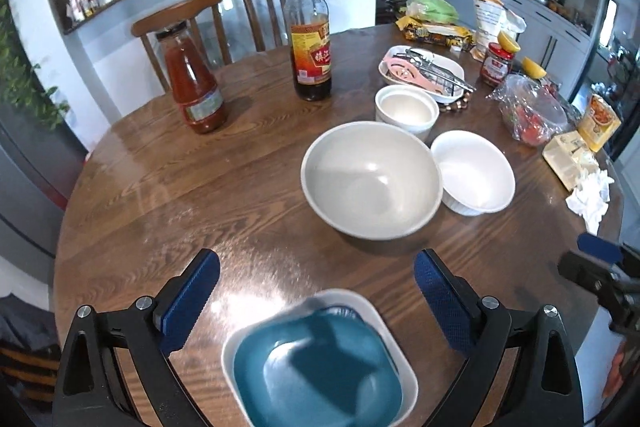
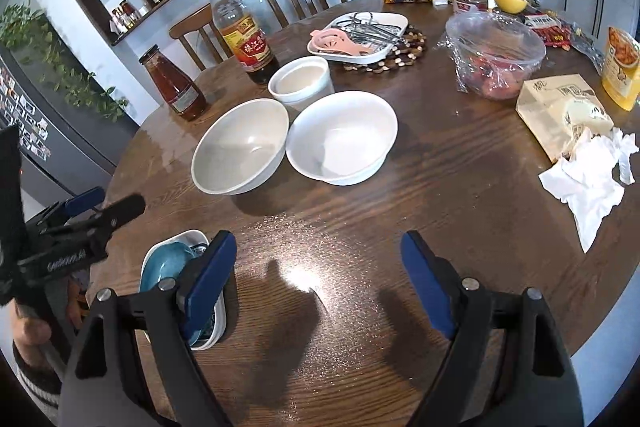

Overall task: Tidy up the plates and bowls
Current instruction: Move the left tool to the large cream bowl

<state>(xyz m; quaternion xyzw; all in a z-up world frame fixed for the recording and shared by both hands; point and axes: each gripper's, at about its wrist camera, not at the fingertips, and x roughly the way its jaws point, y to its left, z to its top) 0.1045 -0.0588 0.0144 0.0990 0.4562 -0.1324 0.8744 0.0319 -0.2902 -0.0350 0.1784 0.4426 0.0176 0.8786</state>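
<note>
Wooden bench (image 2: 420,187) lay bare between released right gripper (image 2: 318,277) jaws; bowls (image 2: 240,147) crowded twelve o'clock, left gripper (image 1: 316,293) likewise released.

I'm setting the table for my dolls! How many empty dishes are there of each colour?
White round bowls: 2
White cup-shaped dish: 1
White square dish: 1
Blue square dish: 1, nested in the white square one
Total: 5
</note>
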